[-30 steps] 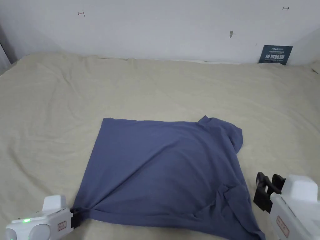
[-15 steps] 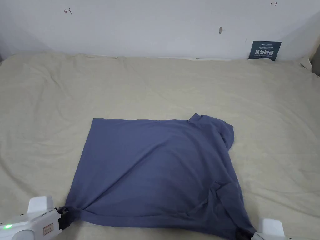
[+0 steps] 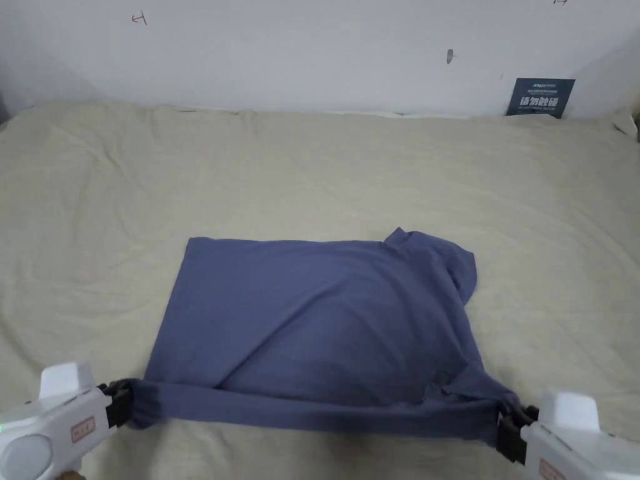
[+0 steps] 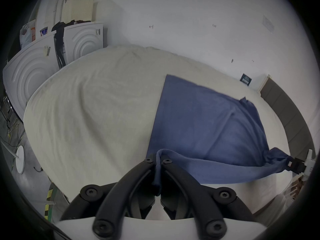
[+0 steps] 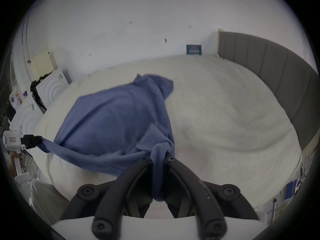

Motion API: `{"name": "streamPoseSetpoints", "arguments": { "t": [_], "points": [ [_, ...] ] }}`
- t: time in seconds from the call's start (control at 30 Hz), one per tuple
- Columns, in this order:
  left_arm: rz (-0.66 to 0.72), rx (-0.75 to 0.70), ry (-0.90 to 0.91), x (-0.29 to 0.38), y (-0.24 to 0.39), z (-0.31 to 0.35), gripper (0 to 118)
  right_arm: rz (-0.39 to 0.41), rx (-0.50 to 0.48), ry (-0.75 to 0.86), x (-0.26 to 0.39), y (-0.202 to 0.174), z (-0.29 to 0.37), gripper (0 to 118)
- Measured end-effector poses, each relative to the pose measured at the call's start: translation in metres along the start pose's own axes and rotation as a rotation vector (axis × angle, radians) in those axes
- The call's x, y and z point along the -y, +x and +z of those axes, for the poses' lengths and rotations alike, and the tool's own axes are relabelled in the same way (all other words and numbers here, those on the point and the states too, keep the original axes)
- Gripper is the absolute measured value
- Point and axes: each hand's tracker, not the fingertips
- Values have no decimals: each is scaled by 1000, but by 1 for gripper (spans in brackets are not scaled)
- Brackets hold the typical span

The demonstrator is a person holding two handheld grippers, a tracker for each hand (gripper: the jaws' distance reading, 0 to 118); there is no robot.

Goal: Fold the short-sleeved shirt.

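Tongs first: the left gripper (image 3: 125, 400) has its jaws pressed together on the near left corner of the blue shirt (image 3: 325, 312) — its own view shows a strip of cloth pinched between the two black jaws. The right gripper (image 3: 507, 420) likewise pinches the near right corner, a bunched wad of fabric squeezed between its jaws in the right gripper view. Between the two, the shirt's near edge is lifted and pulled into a taut band just above the beige bed sheet (image 3: 312, 169). The far part of the shirt lies flat on the sheet, toward the middle of the bed — one sleeve rumpled at the far right corner.
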Motion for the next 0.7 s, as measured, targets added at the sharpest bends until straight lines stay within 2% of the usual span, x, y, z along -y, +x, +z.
{"name": "streamPoseSetpoints", "arguments": {
  "t": [0.27,0.4,0.7],
  "points": [
    [-11,5,48,-70,24,-33,4,1,6,29,-77,-6,-50,12],
    [-52,-20,6,-91,31,-74,4,-7,22,-54,-100,-2,-99,12],
    [-115,-84,-171,-91,32,-171,4,-89,55,-239,-103,10,-194,12]
  ]
}}
